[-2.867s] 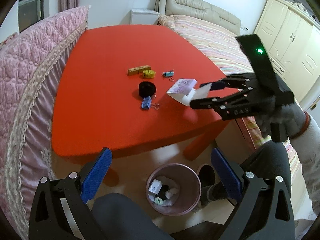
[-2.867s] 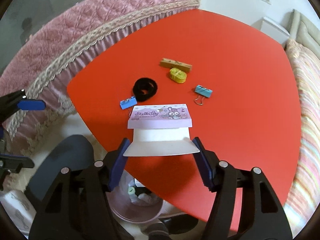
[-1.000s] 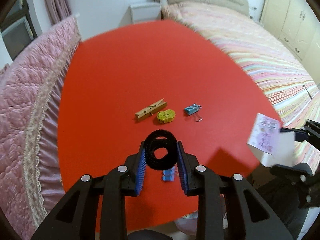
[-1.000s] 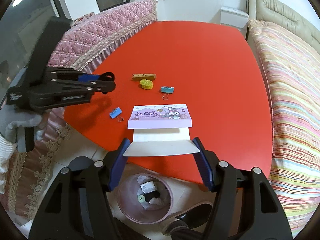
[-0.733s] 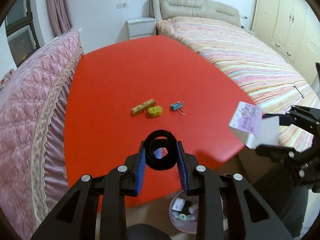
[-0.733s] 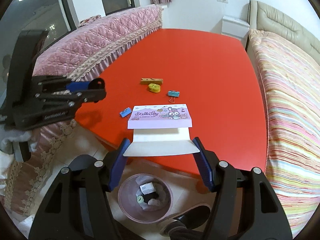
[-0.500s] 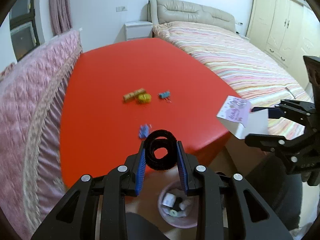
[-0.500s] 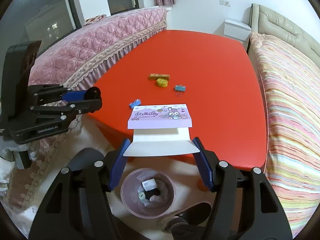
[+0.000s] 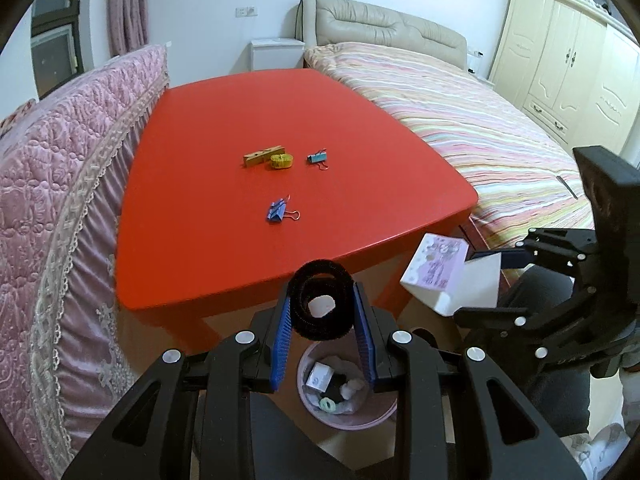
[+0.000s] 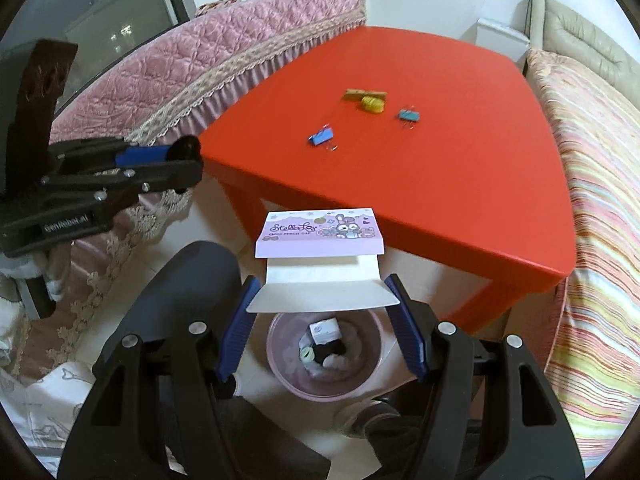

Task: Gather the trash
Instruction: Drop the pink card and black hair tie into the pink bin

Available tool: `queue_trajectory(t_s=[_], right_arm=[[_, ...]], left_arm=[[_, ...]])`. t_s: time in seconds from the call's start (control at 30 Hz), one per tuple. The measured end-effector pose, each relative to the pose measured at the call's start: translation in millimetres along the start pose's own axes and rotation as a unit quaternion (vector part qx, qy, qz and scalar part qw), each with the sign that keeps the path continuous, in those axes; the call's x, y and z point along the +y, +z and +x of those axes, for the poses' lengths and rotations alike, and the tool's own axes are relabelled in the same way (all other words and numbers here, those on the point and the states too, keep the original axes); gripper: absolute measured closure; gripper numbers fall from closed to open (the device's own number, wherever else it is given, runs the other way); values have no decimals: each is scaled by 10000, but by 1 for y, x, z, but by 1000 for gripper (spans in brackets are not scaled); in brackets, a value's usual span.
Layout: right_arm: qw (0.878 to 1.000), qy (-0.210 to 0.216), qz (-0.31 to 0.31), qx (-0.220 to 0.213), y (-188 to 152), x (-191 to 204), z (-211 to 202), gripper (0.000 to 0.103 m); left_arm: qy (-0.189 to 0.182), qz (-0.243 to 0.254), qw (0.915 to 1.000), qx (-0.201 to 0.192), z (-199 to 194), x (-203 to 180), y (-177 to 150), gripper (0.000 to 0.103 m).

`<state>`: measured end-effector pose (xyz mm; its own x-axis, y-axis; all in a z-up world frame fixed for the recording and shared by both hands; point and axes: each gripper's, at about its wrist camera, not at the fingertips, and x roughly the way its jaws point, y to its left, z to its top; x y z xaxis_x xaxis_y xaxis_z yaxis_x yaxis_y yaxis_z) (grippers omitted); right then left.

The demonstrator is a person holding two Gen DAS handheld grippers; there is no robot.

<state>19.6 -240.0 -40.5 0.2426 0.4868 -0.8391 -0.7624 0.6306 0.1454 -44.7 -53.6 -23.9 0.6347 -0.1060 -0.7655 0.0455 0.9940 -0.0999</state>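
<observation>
Here the red tabletop [image 9: 224, 184] carries a clothespin [image 9: 263, 155], a yellow tape roll [image 9: 281, 161] and two binder clips [image 9: 277, 212]. Below its near edge, a pink bin [image 10: 280, 364] stands on the floor. Above it, the right tongs [image 10: 323, 320] pinch a white-and-purple box [image 10: 320, 256]; the left tongs [image 9: 322, 320] pinch a black hair tie [image 9: 322, 307].

"StellaLou" on purple box [image 10: 320, 234], "GenRobot.AI" on left tongs [image 10: 188, 160]
</observation>
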Motion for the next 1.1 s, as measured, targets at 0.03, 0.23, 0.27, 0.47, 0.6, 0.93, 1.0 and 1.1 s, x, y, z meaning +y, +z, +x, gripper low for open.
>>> queue_trajectory(t_s=[0.03, 0.23, 0.27, 0.47, 0.6, 0.93, 1.0, 1.1], right_arm=[[10000, 30, -13, 30, 0, 1, 2, 40], [9999, -15, 156, -9, -1, -3, 2, 13], [9998, -35, 190, -19, 0, -6, 1, 11], [9984, -285, 461, -152, 0, -19, -11, 9], [9968, -422, 622, -265, 0, -28, -21, 8], [9954, -380, 798, -378, -3, -38, -28, 6], [9955, -345, 808, -361, -3, -37, -26, 5], [9956, -311, 809, -344, -3, -35, -23, 5]], left_arm=[[-9, 6, 10000, 4, 0, 0, 0, 74], [-76, 80, 9999, 19, 0, -4, -1, 74], [-92, 101, 9999, 32, 0, -6, -2, 74], [-313, 342, 9988, 185, 6, -21, -3, 74], [-546, 486, 9969, 305, 11, -33, -2, 72], [-499, 342, 9975, 369, 21, -32, -4, 10], [-434, 288, 9980, 357, 22, -29, -3, 8], [-351, 207, 9986, 337, 21, -23, -3, 8]])
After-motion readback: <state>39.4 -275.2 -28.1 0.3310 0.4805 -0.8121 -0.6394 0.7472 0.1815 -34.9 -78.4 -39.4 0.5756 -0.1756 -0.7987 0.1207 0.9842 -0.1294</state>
